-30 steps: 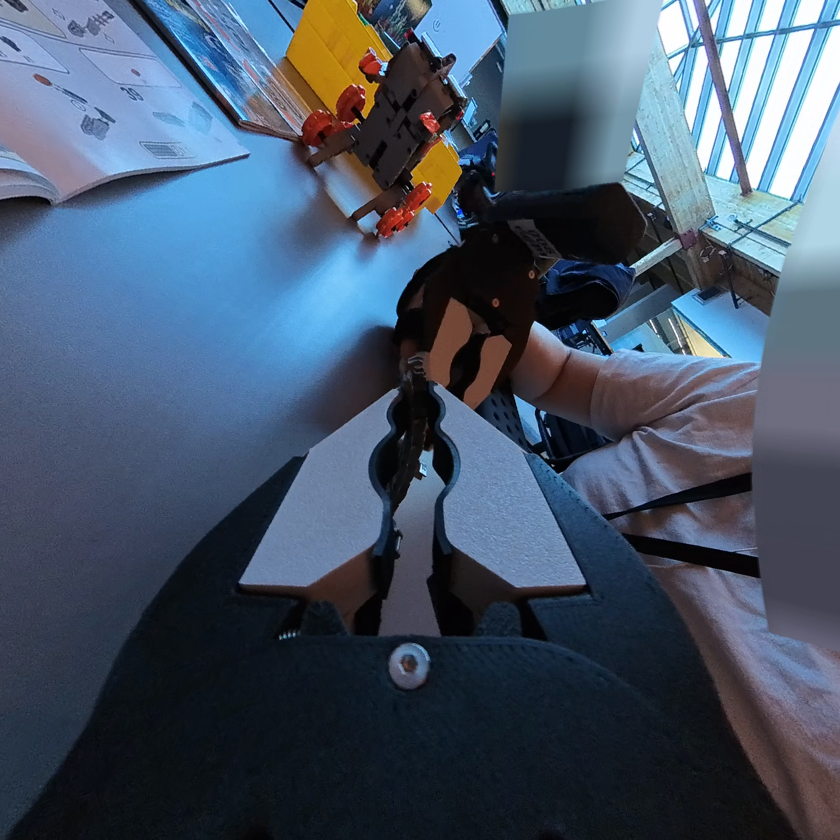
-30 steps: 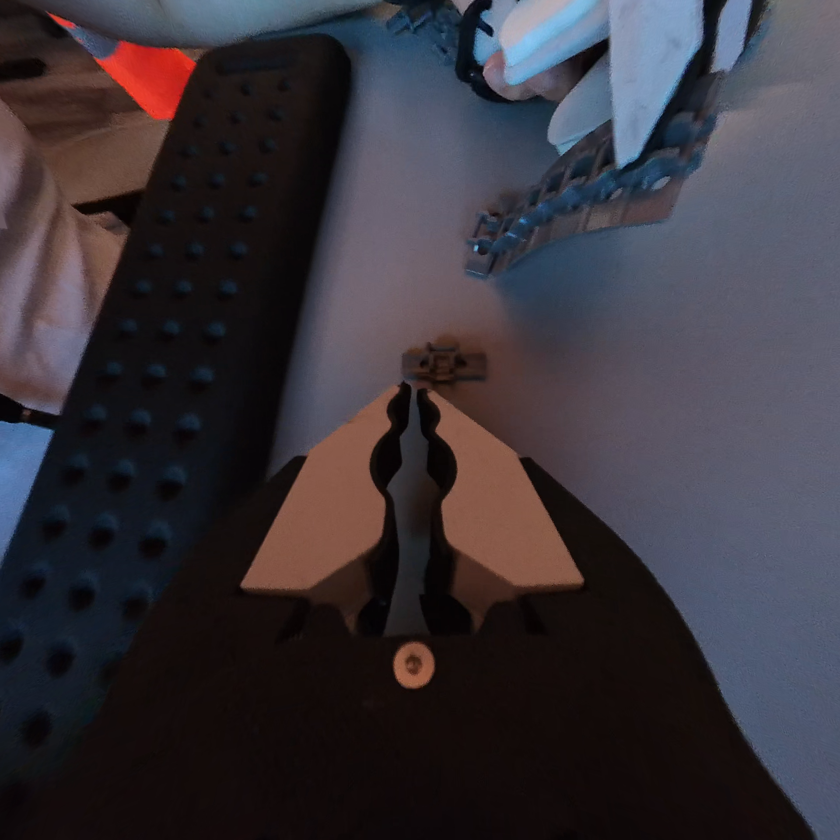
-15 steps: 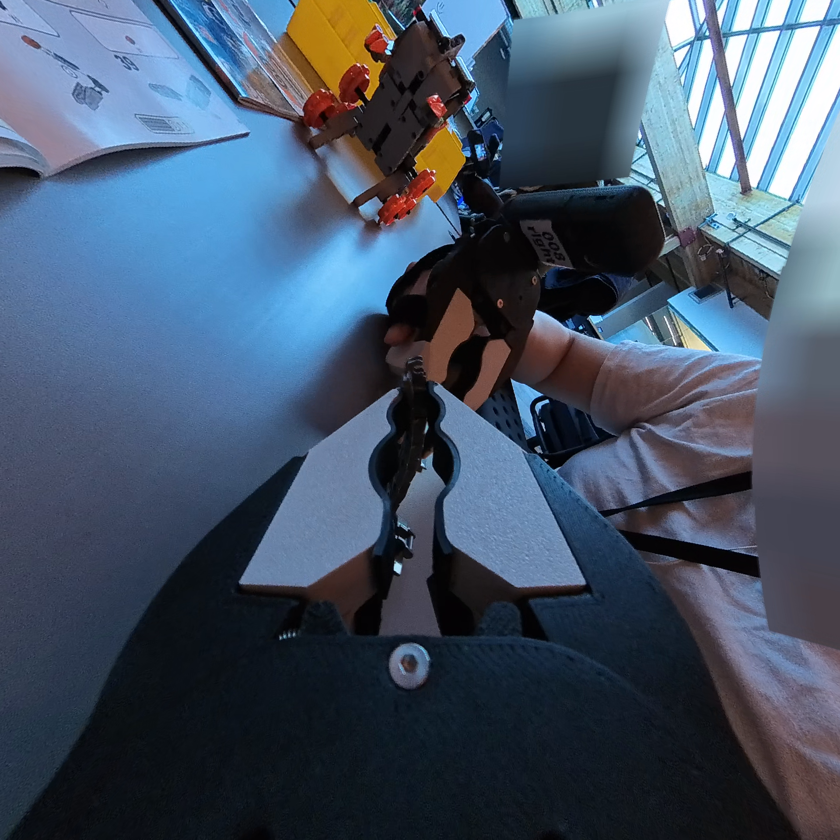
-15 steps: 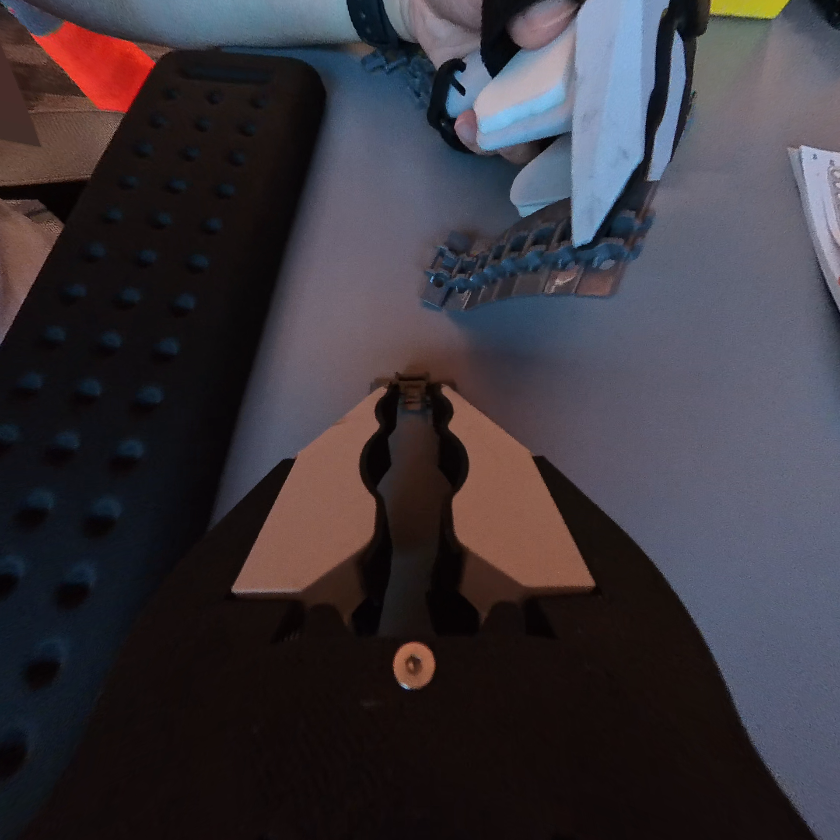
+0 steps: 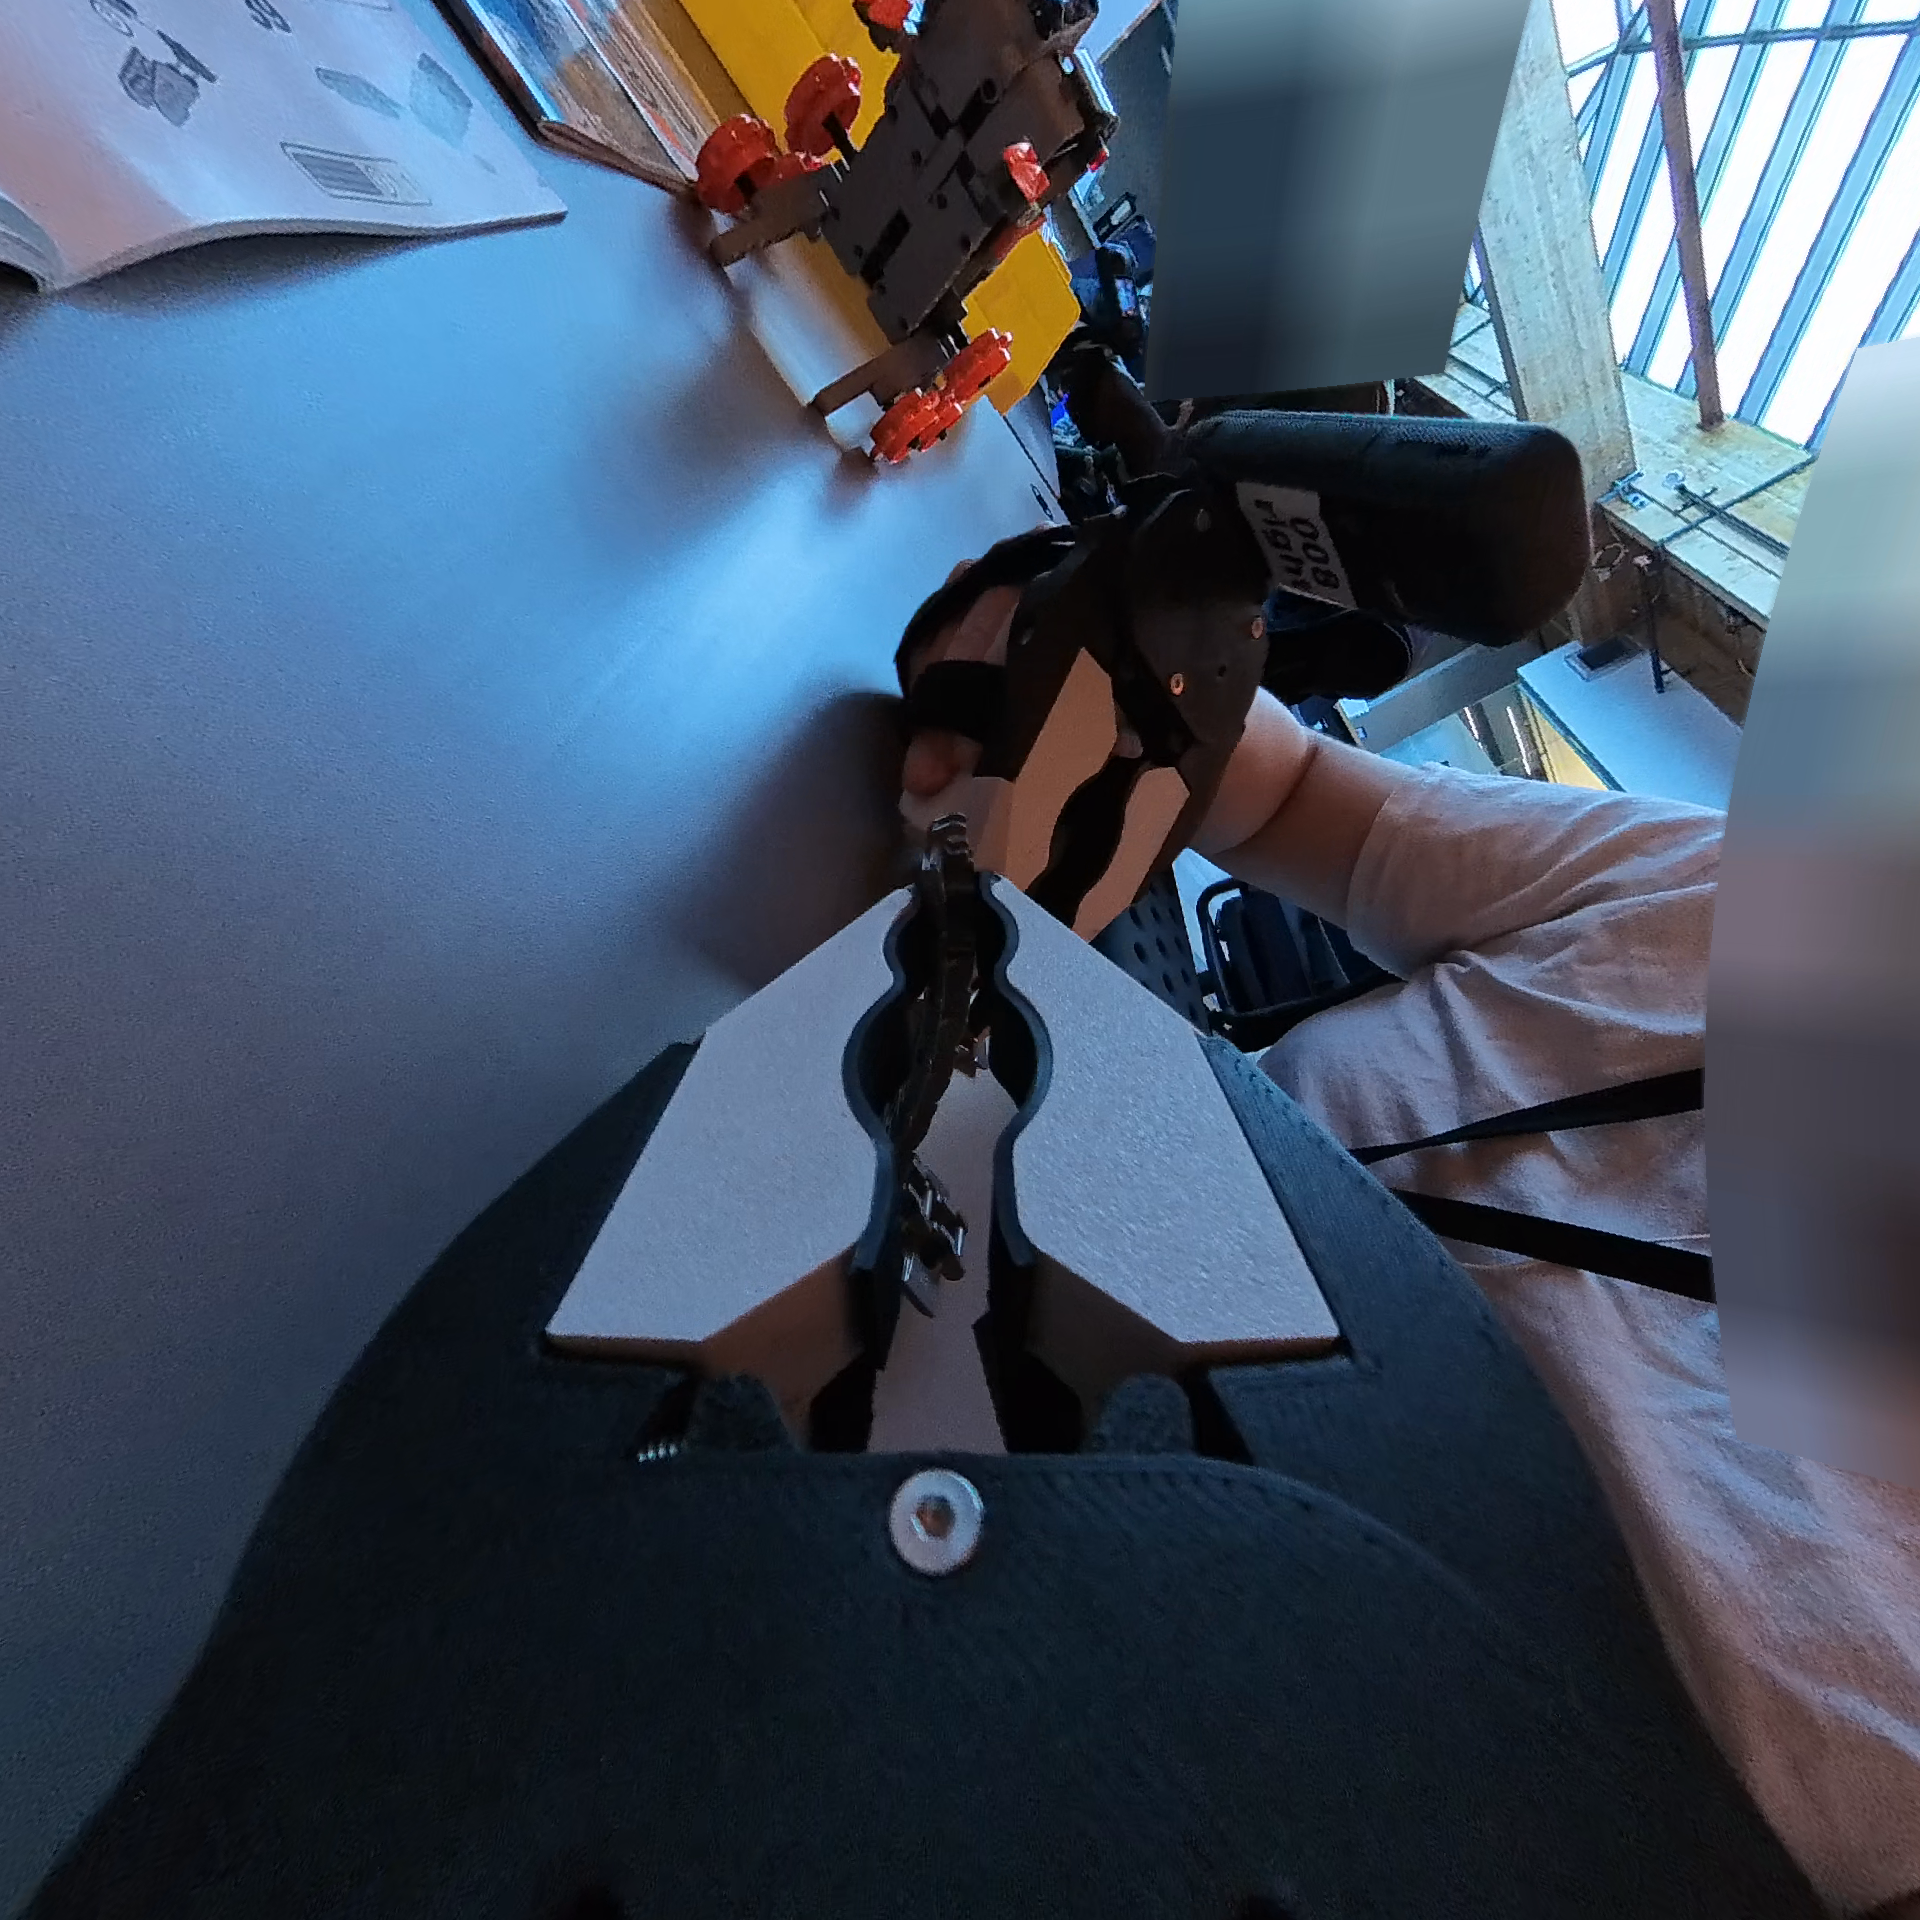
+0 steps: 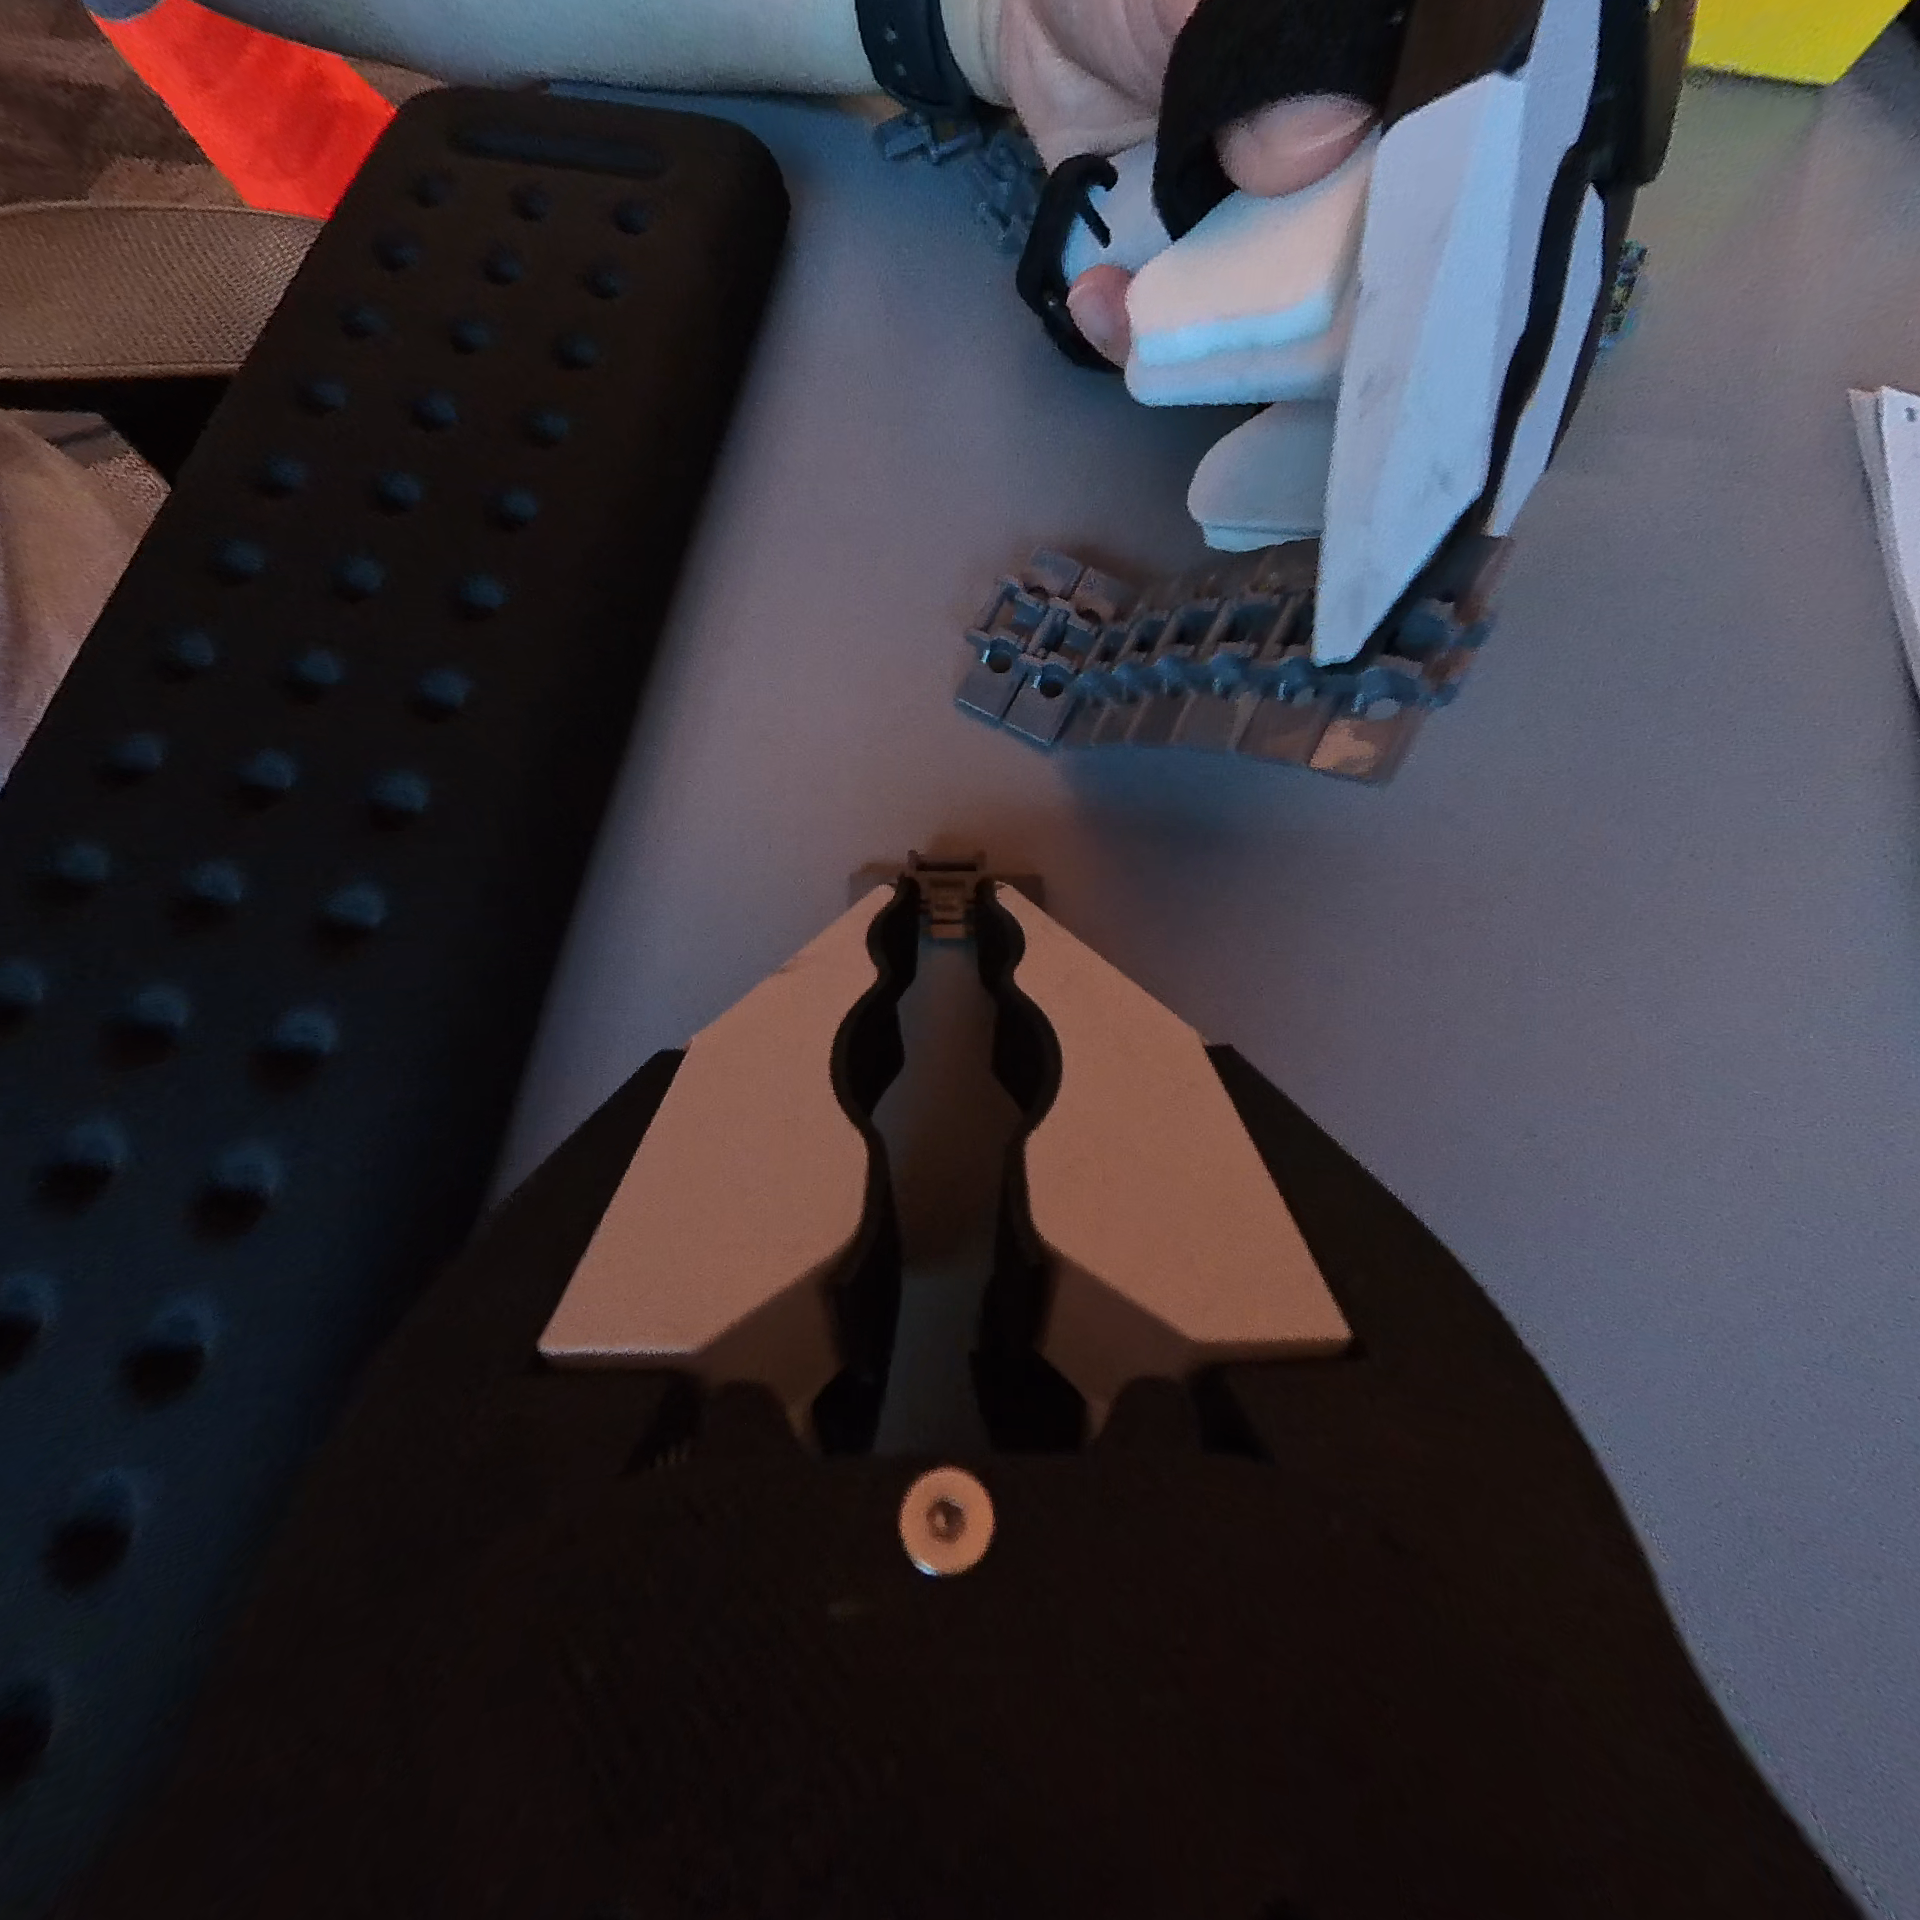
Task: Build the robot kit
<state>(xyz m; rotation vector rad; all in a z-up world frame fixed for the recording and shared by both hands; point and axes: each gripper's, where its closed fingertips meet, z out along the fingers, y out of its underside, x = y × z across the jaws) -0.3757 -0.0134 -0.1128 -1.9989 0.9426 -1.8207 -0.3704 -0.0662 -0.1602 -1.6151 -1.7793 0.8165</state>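
Note:
My left gripper (image 5: pixel 951 894) is shut on a strip of dark grey track links (image 5: pixel 940 997), which runs edge-on between its pads. The right wrist view shows this gripper (image 6: pixel 1382 634) at the upper right, holding the strip (image 6: pixel 1195 675) against the grey table (image 6: pixel 1455 1039). My right gripper (image 6: pixel 945 894) points down at the table with its tips closed on a single small grey track link (image 6: pixel 945 883); the link's ends stick out on both sides of the tips. The right gripper also shows in the left wrist view (image 5: pixel 1065 894), just beyond my left fingertips.
A black studded board (image 6: pixel 312 727) lies along the left of the right gripper. More loose grey links (image 6: pixel 966 166) lie by the person's wrist. A brick-built vehicle with orange wheels (image 5: pixel 935 197), a yellow box (image 5: pixel 1029 301) and an open booklet (image 5: pixel 208 135) lie farther along the table. My hands' fingertips stand some 7 cm from each other.
My right gripper was shut just short of the single link; it opened, moved forward around the link and closed on it. My left gripper has kept its hold on the strip.

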